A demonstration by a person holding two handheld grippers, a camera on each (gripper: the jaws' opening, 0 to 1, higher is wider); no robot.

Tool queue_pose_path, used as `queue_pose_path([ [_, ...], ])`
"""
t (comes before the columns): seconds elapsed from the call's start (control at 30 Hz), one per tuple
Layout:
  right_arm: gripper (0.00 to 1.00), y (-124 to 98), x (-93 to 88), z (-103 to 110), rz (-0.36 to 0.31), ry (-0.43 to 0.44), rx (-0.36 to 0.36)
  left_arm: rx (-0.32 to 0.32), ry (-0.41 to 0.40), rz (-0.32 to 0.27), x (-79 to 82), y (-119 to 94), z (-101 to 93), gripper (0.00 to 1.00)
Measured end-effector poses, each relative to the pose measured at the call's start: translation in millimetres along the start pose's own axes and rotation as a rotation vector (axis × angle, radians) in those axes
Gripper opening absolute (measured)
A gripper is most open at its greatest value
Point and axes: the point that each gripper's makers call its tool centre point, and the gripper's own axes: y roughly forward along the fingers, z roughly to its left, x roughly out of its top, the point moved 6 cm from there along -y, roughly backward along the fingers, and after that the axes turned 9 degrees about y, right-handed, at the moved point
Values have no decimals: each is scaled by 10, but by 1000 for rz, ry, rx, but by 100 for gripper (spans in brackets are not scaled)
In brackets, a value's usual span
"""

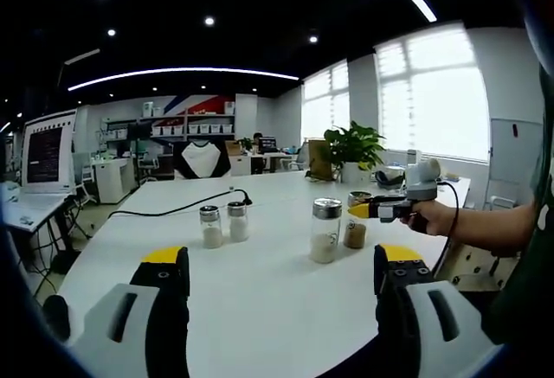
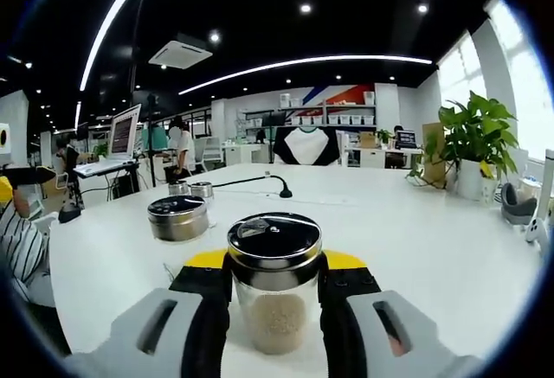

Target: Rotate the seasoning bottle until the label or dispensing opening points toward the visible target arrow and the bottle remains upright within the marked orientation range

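Between the right gripper [image 2: 275, 309] jaws sits a clamped seasoning bottle [image 2: 275, 283]; next, probably an upright twist. At nine o'clock, left gripper [image 1: 281, 287] waits wide.

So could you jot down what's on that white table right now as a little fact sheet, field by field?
Surface: white table
Held bottle: seasoning bottle, upright, pale grains inside, between the jaws of the right gripper
Nearest other bottle: tall bottle, metal lid, standing free
Far pair: two small shakers, side by side
Left gripper: open, holding nothing, short of the bottles
Cable: black cable running across the table behind the shakers
Background: potted plant by the window
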Motion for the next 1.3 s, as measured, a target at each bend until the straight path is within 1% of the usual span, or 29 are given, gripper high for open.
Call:
queue_pose_path([
  [0.3,38,4,9,5,25,-13,64,5,7,3,24,-1,-1,93],
  [0.37,38,0,5,-34,31,-15,82,4,6,0,30,3,-10,93],
  [0.63,38,-7,6,-16,44,-22,117,-3,5,3,32,24,-39,93],
  [0.8,38,7,18,-46,59,-33,167,-12,14,-8,70,30,-64,92],
  [1.03,38,16,21,-56,80,-47,230,-4,8,-4,59,3,-50,92],
  [1.3,38,3,24,-58,87,-56,284,2,11,0,53,-40,-29,92],
])
